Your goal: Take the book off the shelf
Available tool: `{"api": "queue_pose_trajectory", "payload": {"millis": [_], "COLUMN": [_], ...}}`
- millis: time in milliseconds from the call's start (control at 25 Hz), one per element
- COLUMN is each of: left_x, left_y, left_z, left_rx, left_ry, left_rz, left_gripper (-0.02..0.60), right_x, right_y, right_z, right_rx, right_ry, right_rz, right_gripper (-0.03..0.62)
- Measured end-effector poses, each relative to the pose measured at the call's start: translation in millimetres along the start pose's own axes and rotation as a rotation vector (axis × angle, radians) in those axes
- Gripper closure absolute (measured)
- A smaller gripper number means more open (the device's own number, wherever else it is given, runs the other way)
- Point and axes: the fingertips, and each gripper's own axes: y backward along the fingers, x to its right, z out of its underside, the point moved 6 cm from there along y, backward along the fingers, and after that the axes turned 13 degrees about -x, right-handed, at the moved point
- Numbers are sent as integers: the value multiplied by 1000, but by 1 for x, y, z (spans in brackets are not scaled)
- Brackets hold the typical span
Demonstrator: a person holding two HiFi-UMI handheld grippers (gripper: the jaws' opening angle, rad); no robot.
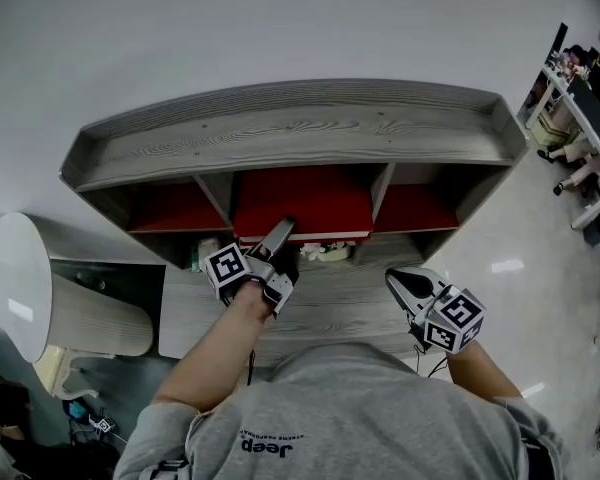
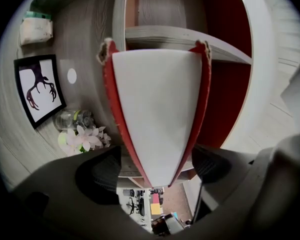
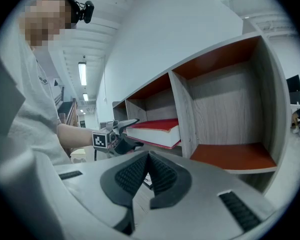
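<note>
A red-covered book (image 1: 300, 203) lies flat in the middle compartment of the grey wooden shelf (image 1: 300, 133), its white page edge sticking out toward me. My left gripper (image 1: 280, 240) is at the book's front left part. In the left gripper view the book (image 2: 157, 114) runs between the jaws, which stand wide open, and both pads (image 2: 97, 174) are clear of the covers. The right gripper view shows the book (image 3: 157, 131) with the left gripper (image 3: 121, 126) at its edge. My right gripper (image 1: 395, 278) hovers shut over the desk at the lower right, holding nothing.
The shelf's side compartments have red floors. Under the book on the desk (image 1: 330, 303) stand a glass jar with pale flowers (image 2: 80, 134), a framed antler picture (image 2: 37, 86) and a small box (image 2: 35, 29). A white round chair back (image 1: 20, 278) is at the left.
</note>
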Motion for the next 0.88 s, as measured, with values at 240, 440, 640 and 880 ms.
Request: {"api": "queue_pose_trajectory", "payload": {"millis": [240, 440, 640, 880], "left_x": [5, 9, 4, 3], "left_y": [-8, -11, -9, -1], "left_z": [-10, -15, -14, -8], "left_rx": [19, 42, 69, 88], "left_ry": [4, 13, 35, 47], "left_rz": [-18, -19, -54, -51], "left_gripper": [135, 141, 276, 311], "right_x": [3, 7, 8, 12], "right_y": [4, 6, 8, 12], "right_z": [2, 3, 4, 5], "right_rx": [-3, -2, 1, 4], "right_ry": [0, -2, 0, 4], "right_rz": [4, 4, -1, -9], "right_gripper": [589, 589, 589, 589]}}
